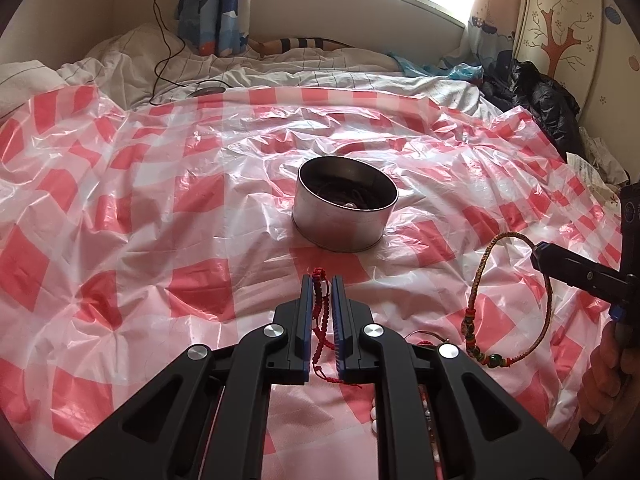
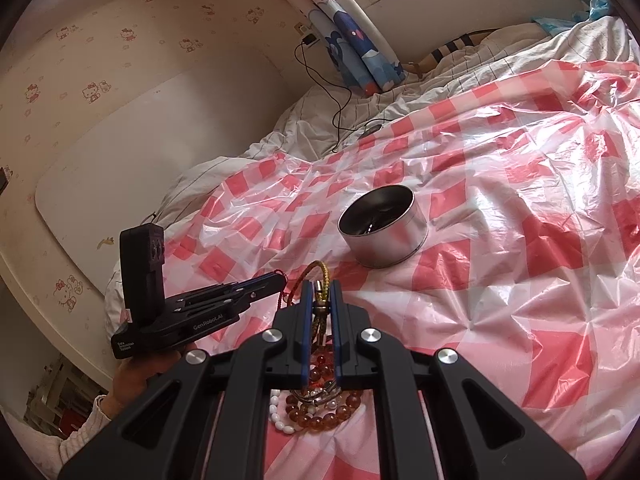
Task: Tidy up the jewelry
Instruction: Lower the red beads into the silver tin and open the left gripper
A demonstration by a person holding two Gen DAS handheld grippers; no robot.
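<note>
My left gripper (image 1: 322,280) is shut on a red braided string bracelet (image 1: 322,320) that hangs down between its fingers above the bed. My right gripper (image 2: 320,285) is shut on a multicoloured woven cord bracelet (image 2: 316,276); in the left wrist view that bracelet (image 1: 480,272) hangs as a loop with beads from the right gripper (image 1: 538,254). A round metal tin (image 1: 345,202) stands open ahead on the sheet with dark jewelry inside; it also shows in the right wrist view (image 2: 382,226). The left gripper (image 2: 280,278) shows at left.
A red-and-white checked plastic sheet (image 1: 160,200) covers the bed. Amber bead bracelets (image 2: 320,412), a white bead string (image 2: 278,416) and a metal ring lie under my right gripper. A black cable (image 1: 160,40), rumpled bedding and dark clothes (image 1: 540,96) lie beyond the sheet.
</note>
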